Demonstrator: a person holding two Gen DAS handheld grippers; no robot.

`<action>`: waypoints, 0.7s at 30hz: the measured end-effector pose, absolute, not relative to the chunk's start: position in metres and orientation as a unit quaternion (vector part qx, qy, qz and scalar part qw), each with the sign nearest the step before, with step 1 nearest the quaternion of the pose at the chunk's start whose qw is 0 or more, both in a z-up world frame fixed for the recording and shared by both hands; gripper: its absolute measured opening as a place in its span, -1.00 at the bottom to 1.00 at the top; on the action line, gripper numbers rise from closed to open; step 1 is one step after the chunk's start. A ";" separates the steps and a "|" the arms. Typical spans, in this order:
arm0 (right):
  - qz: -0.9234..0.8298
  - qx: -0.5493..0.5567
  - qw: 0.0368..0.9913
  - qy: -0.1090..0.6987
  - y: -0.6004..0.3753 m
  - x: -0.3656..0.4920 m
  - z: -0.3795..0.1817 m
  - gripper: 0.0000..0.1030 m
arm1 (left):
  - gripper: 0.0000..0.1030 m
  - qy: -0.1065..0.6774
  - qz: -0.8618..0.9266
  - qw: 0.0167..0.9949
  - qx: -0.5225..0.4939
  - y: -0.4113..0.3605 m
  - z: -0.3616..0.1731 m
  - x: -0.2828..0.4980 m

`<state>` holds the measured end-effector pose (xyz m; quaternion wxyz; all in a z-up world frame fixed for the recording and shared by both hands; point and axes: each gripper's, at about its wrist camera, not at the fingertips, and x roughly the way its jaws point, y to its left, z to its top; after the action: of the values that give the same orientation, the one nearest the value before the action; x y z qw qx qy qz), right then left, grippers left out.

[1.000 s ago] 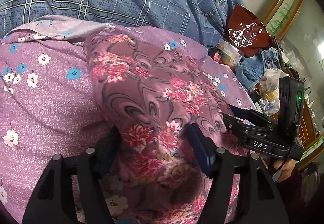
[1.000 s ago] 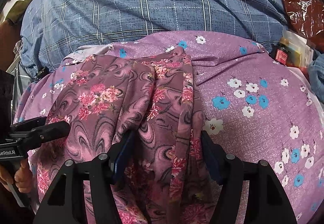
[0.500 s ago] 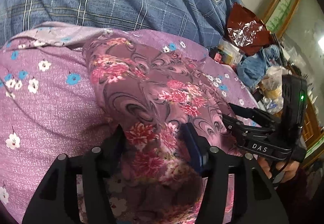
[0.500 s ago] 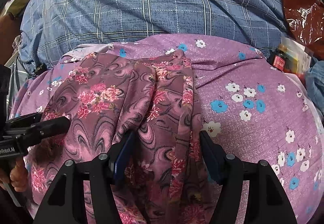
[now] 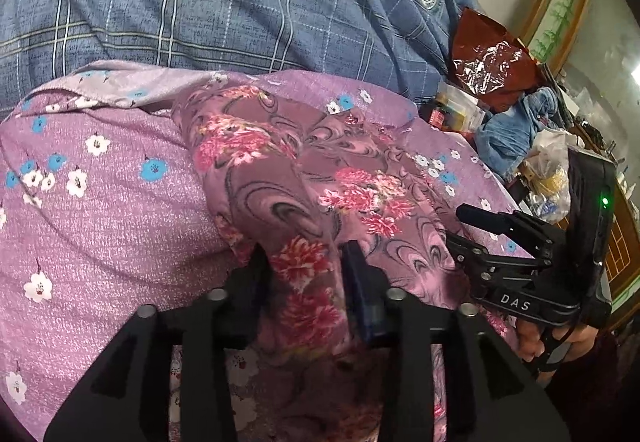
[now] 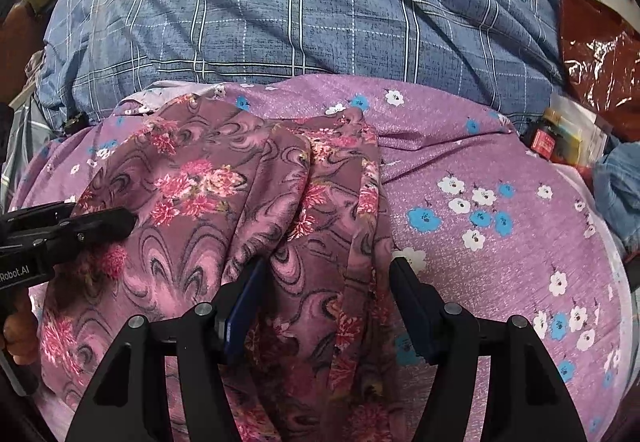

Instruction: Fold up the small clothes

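Both tongs sit at the near edge of the floral garment (image 5: 304, 186). Left gripper (image 5: 306, 274) has its fingers drawn in on a raised fold of that cloth, pinching it between the pads. Right gripper (image 6: 324, 286) stands with its fingers spread wide, the cloth lying loose between them and not pressed by either pad.

Rumpled and part-bunched, the garment runs from 6 o'clock up toward 12 in both wrist views, with ridges along its length. It rests on a purple bedsheet (image 6: 500, 242) printed with small white and blue flowers, which spreads out at 3 o'clock in the right view and at 9 o'clock in the left view.

Beyond the sheet, at 12 o'clock, lies a blue checked quilt (image 6: 304, 14) with round badges on it. At 2 o'clock in the left view are a crinkled red-brown bag (image 5: 492, 58), a crumpled blue cloth (image 5: 516, 130) and other clutter too small to tell
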<state>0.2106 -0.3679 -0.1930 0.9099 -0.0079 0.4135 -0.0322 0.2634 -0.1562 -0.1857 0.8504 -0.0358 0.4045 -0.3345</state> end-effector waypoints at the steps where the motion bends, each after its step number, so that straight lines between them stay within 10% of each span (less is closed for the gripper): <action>1: -0.033 -0.010 0.910 0.413 -0.367 0.210 -0.193 0.29 | -0.22 0.405 -0.335 0.850 -0.037 -0.157 -0.187 0.264; 10: 0.002 0.080 0.902 0.425 -0.400 0.211 -0.195 0.32 | -0.42 0.404 -0.339 0.848 -0.049 -0.153 -0.187 0.267; 15: 0.054 0.232 0.860 0.451 -0.439 0.221 -0.220 0.34 | -0.03 0.423 -0.345 0.836 -0.060 -0.154 -0.190 0.272; 21: 0.092 0.267 0.852 0.441 -0.440 0.226 -0.223 0.42 | -0.06 0.427 -0.351 0.831 -0.059 -0.155 -0.191 0.273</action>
<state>0.2262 -0.4396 -0.2235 0.8520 0.2667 0.4411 0.0915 0.2728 -0.1546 -0.1913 0.8314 -0.0595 0.4265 -0.3512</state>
